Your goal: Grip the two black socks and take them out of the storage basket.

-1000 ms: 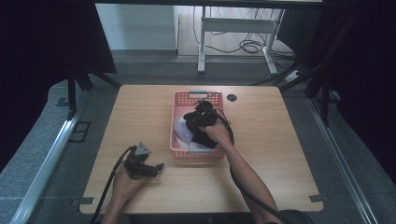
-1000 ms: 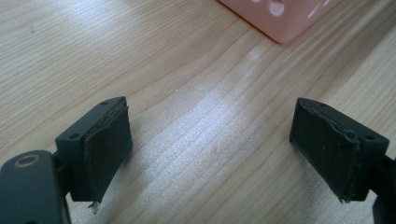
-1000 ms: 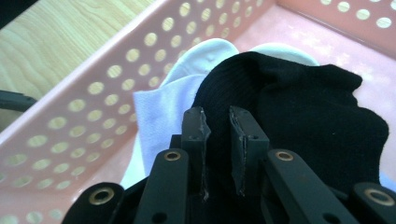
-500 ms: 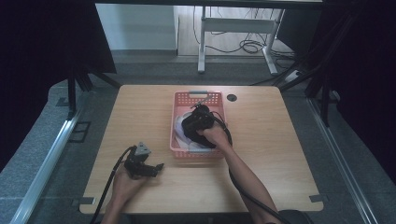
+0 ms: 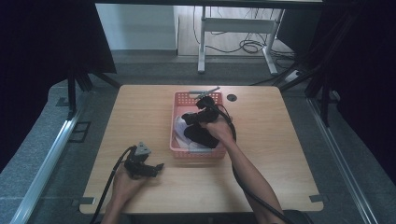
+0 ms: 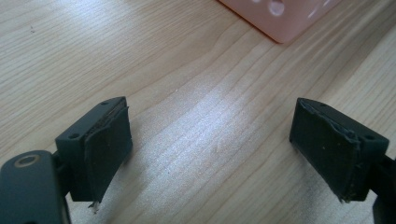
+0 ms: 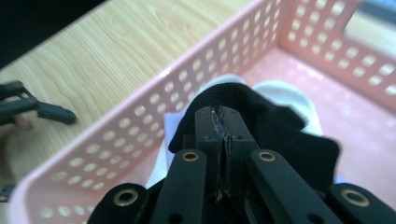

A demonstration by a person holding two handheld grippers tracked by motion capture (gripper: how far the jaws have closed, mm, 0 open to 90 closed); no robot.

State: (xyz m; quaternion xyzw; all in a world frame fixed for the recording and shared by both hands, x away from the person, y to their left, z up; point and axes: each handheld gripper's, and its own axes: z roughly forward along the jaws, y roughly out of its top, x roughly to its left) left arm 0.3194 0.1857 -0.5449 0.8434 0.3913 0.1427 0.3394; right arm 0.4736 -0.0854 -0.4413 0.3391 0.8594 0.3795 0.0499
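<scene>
Right gripper fingers just closed on the black cloth in the pink basket and lifted it; left gripper fingers sit apart over the tabletop.

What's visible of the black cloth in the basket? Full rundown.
The black cloth looks like soft, matte fabric, crumpled in loose folds. It sits inside the pink perforated basket, draped over white cloth. The right hand-held gripper is shut on a fold of it, jaws pressed together. In the high view it hangs bunched below that gripper, above the basket's near end.
</scene>
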